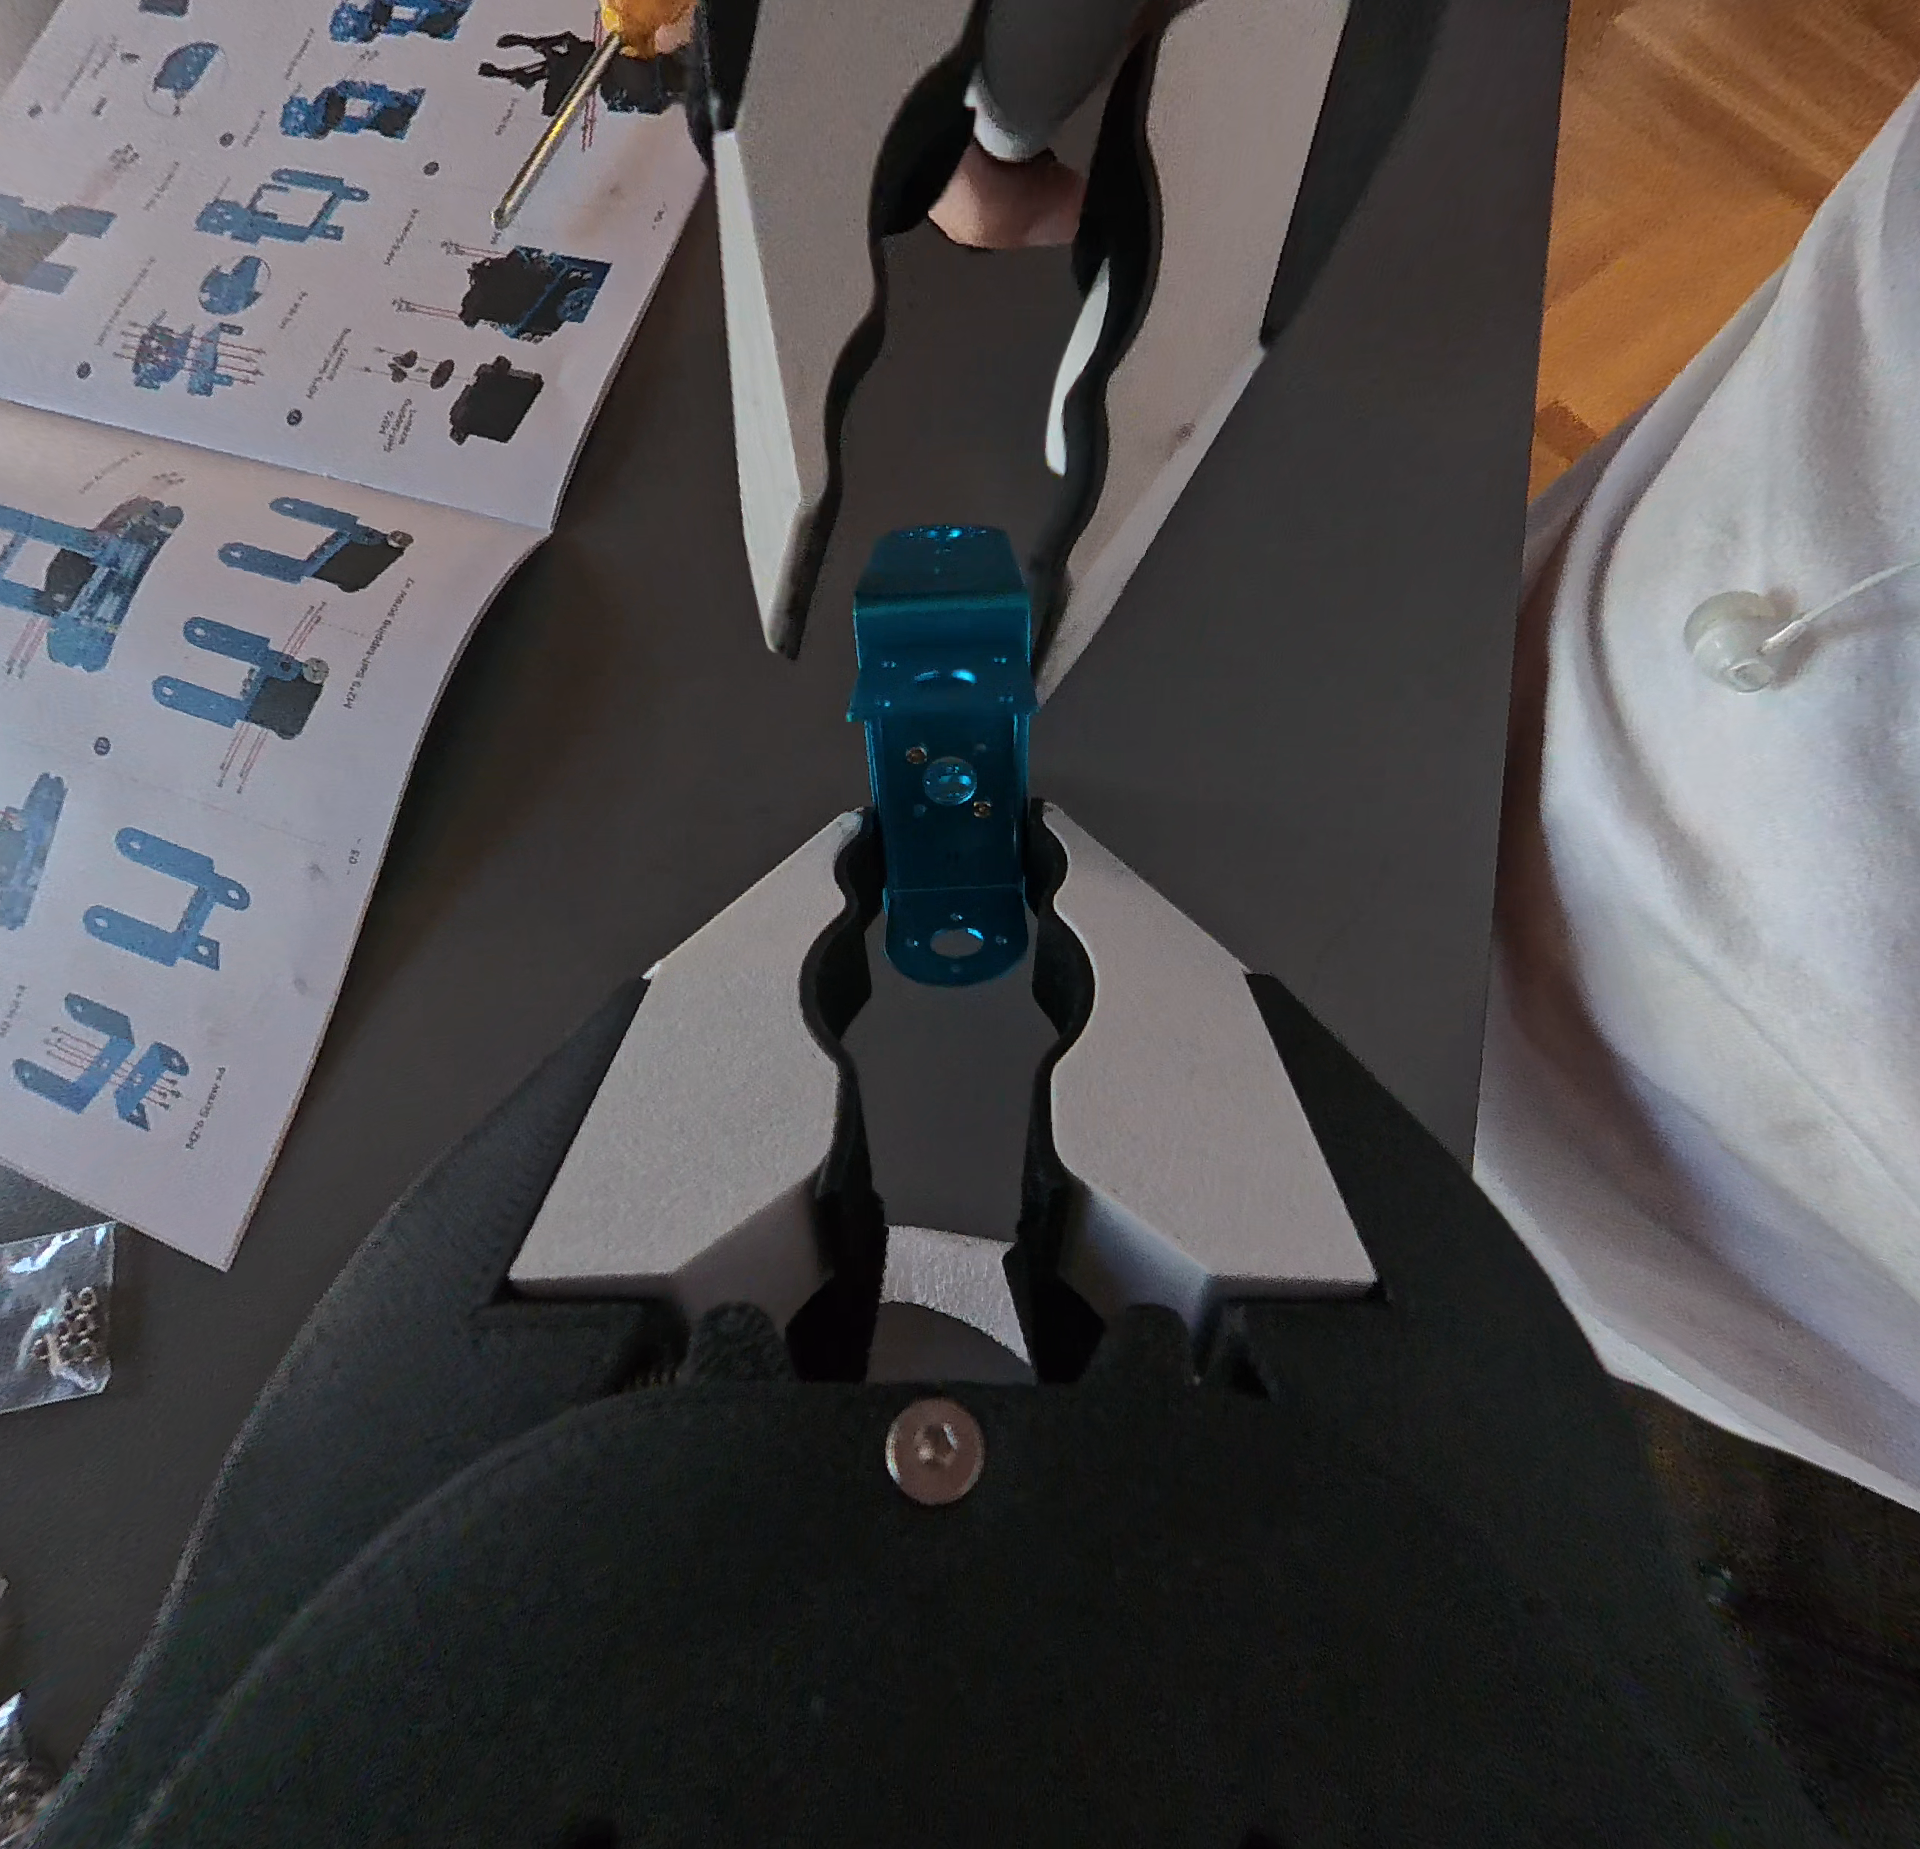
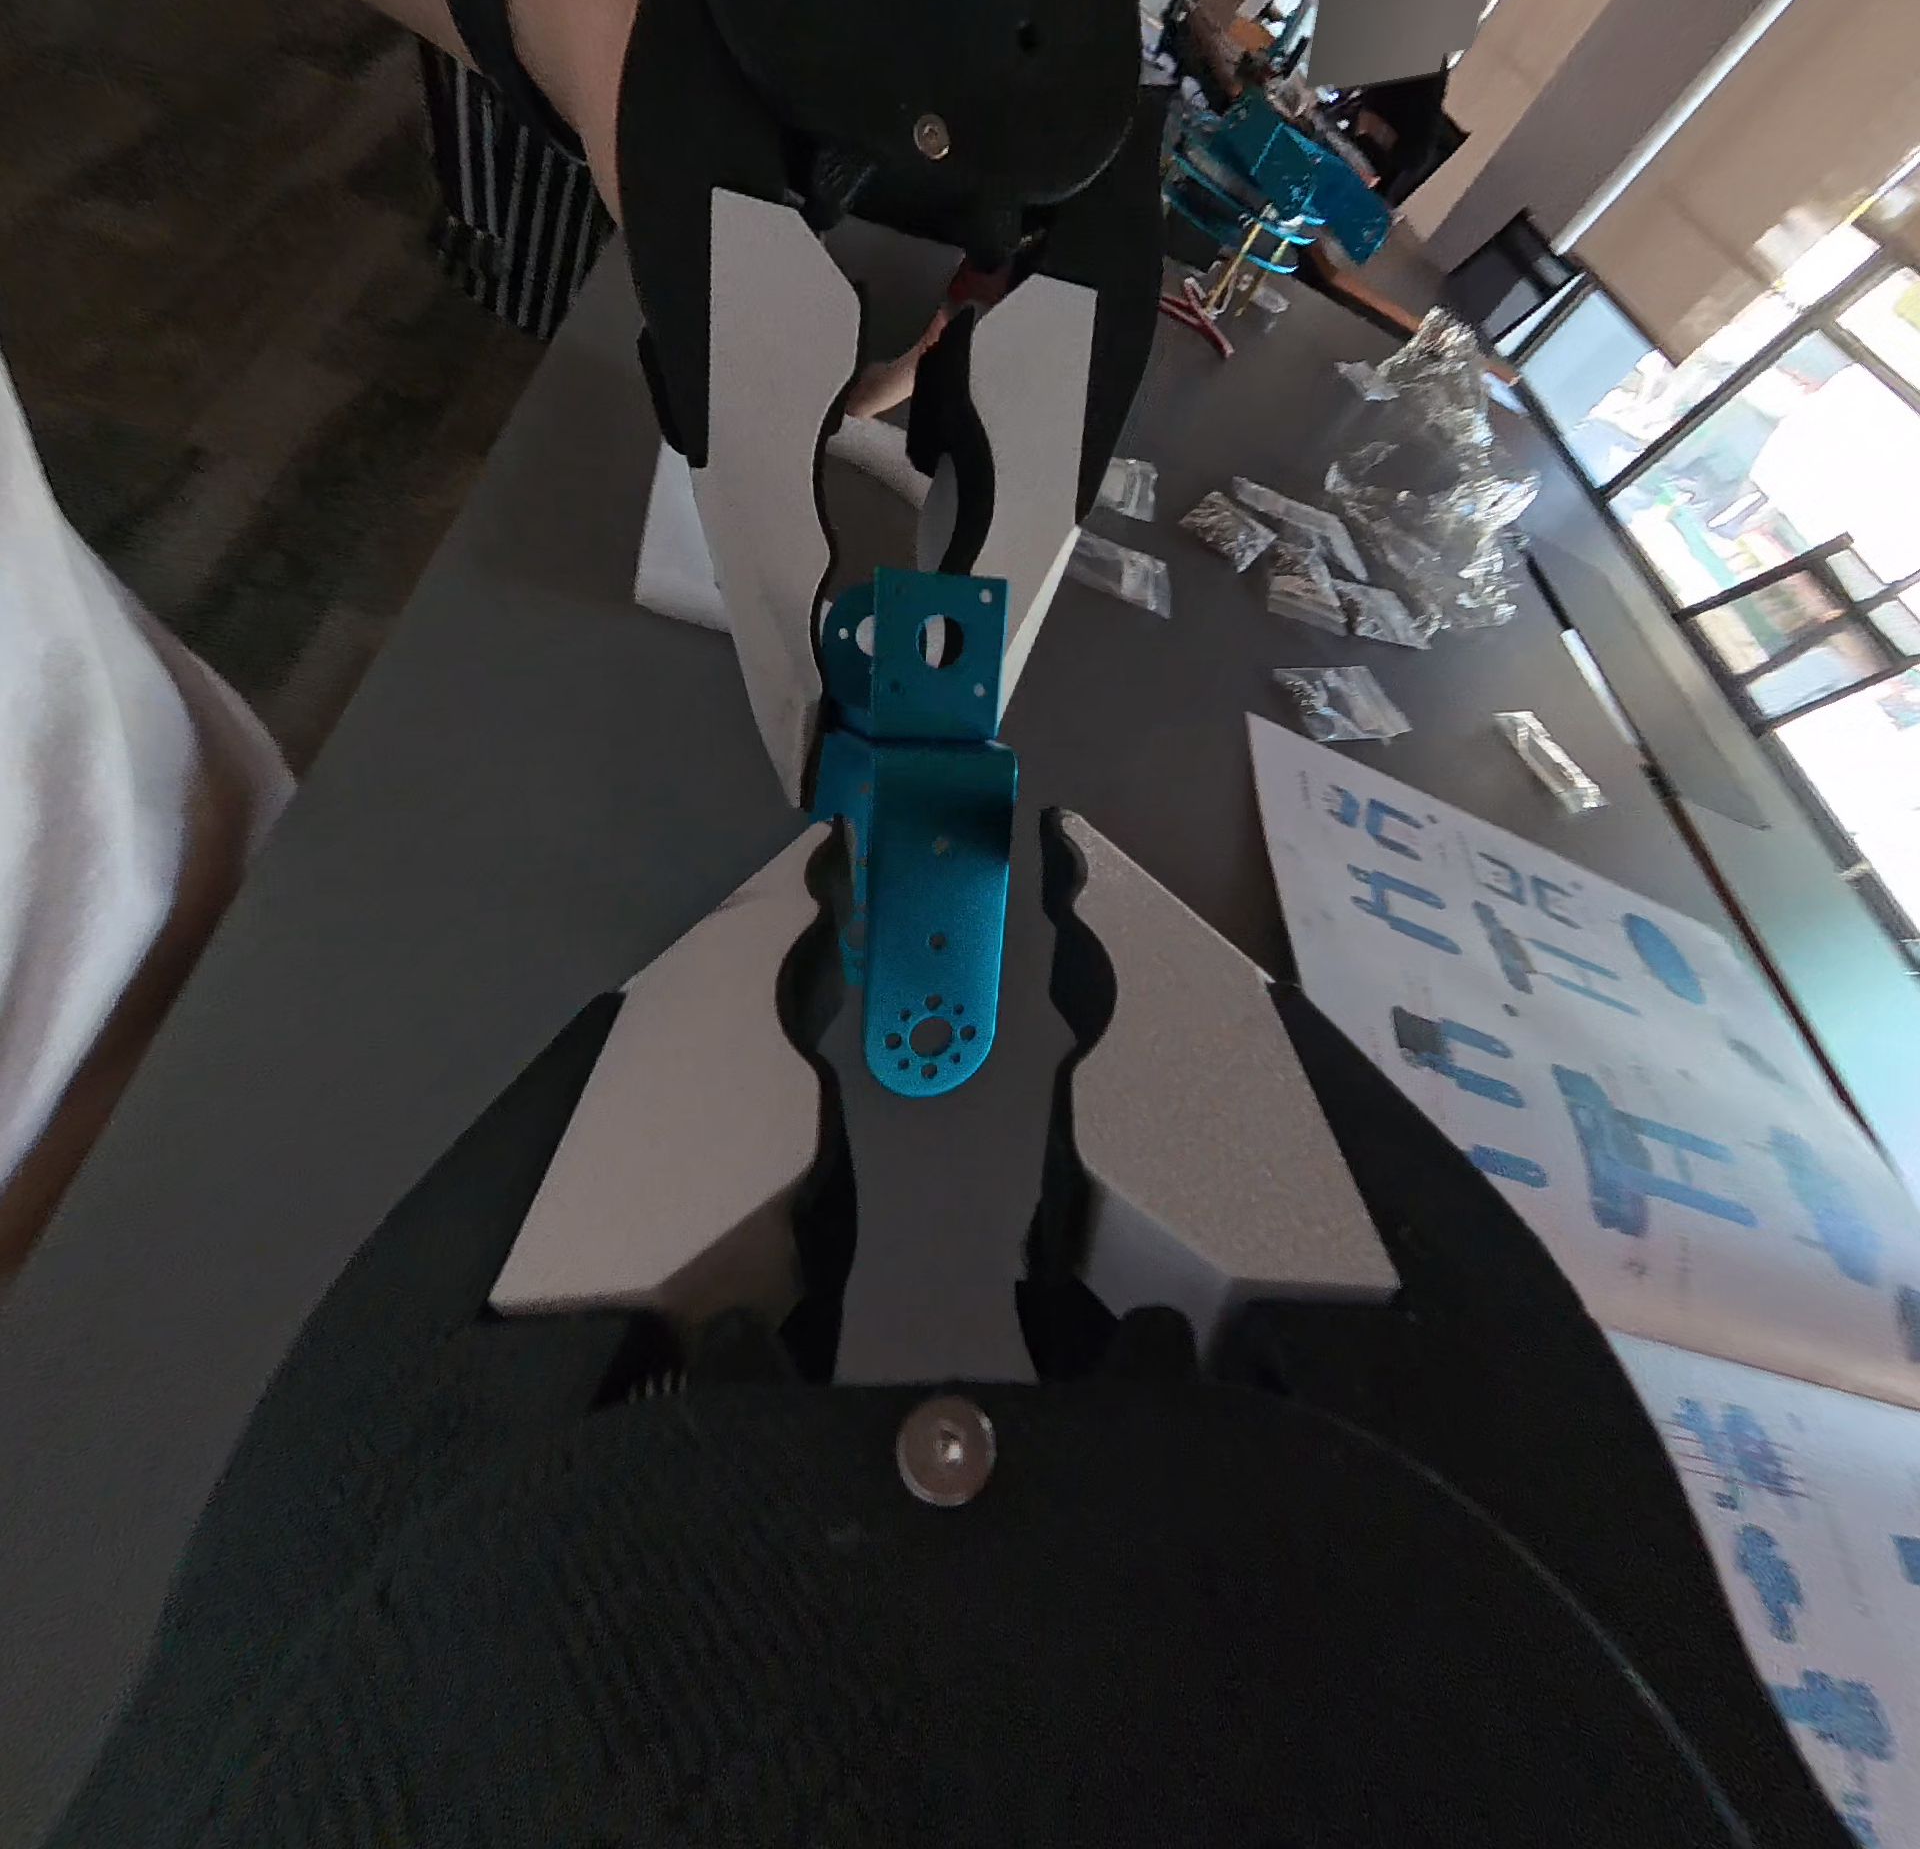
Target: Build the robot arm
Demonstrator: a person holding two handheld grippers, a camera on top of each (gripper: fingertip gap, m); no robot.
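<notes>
Two blue metal brackets meet end to end above a dark table (image 1: 644, 719). In the left wrist view my left gripper (image 1: 951, 823) is shut on the nearer bracket (image 1: 951, 854), which has a rounded tab with a hole. My right gripper (image 1: 914, 646) comes in from the top and holds the farther bracket (image 1: 940, 594). In the right wrist view my right gripper (image 2: 935, 828) is shut on a long U-shaped bracket (image 2: 935, 926) with a ring of holes at its round end. The left gripper (image 2: 904, 719) faces it, holding a bracket with a square plate (image 2: 935, 646).
An open instruction booklet (image 1: 260, 449) lies on the table, also in the right wrist view (image 2: 1558, 968). An orange-handled screwdriver (image 1: 582, 106) rests on it. Small bags of screws (image 2: 1340, 573) and crumpled foil (image 2: 1434, 449) lie beyond. A person in white (image 1: 1714, 760) is at the table's edge. My left and right fingertips are right by each other.
</notes>
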